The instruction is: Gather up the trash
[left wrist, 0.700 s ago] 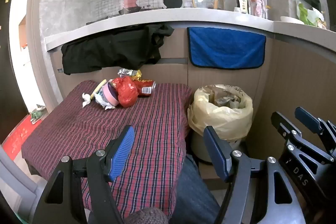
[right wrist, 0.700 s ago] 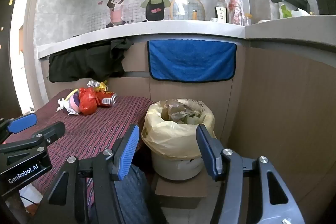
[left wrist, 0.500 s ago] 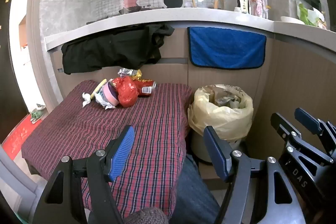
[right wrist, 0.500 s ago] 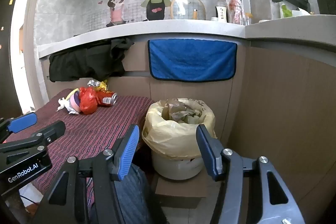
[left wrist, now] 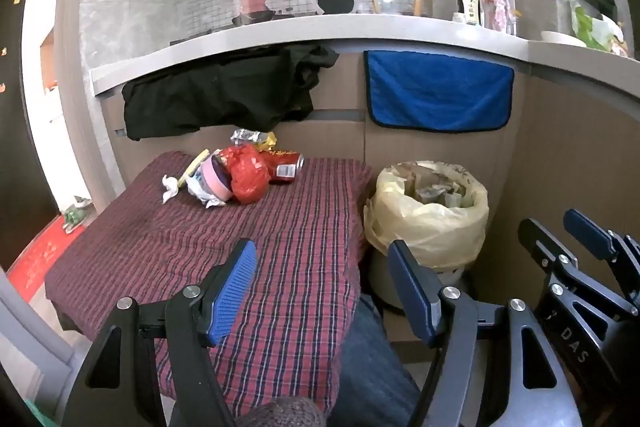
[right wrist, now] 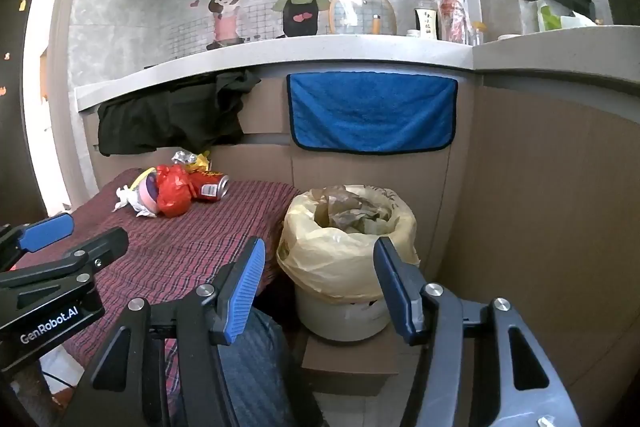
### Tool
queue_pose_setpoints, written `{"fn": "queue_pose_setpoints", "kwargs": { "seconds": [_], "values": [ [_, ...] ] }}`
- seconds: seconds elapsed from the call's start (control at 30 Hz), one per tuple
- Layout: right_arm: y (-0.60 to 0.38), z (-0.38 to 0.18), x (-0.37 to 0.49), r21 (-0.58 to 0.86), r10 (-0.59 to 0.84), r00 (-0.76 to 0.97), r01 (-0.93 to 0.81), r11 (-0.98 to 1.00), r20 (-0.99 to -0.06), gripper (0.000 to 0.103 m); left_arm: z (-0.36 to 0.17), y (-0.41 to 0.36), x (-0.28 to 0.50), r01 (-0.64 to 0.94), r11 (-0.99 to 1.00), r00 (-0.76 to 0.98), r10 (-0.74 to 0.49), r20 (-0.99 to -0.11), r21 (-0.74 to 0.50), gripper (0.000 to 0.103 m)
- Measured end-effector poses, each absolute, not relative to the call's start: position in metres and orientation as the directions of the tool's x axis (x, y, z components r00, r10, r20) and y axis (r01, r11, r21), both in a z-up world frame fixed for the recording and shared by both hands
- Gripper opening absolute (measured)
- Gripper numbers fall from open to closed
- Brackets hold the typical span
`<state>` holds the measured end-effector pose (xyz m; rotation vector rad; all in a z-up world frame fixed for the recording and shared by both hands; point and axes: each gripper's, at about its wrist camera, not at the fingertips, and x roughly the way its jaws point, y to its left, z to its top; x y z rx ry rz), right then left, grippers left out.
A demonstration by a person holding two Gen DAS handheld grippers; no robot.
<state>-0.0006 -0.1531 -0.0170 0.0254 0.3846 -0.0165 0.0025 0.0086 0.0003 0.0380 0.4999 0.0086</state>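
Red-checked tablecloth [left wrist: 280, 247] under my left gripper [left wrist: 320, 287], same as 0.7 s ago; nothing shifted. Left jaws spread wide, empty. My right gripper [right wrist: 320, 287] likewise spread (nothing held), fronting lined trash bin [right wrist: 348, 251]. Trash heap at table's far end: red plastic bag [left wrist: 249, 179], red can [left wrist: 285, 167], crumpled tissue [left wrist: 170, 186]. Blue towel [left wrist: 438, 95], black cloth [left wrist: 216, 99] hang behind.

Red plaid tablecloth [left wrist: 260, 247], red plastic bag [left wrist: 249, 179], pale yellow bin liner [left wrist: 424, 223], blue towel [left wrist: 438, 93]
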Motion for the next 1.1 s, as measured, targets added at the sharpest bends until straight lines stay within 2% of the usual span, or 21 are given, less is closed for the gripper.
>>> {"fn": "queue_pose_setpoints", "kwargs": {
  "seconds": [1.1],
  "values": [
    [-0.1498,-0.0183,0.0004,0.021,-0.006,0.923,0.015,1.0,-0.385,0.054,0.0,0.007,0.003,-0.025,0.999,0.87,0.044,-0.491,0.046,0.069]
  ]
}}
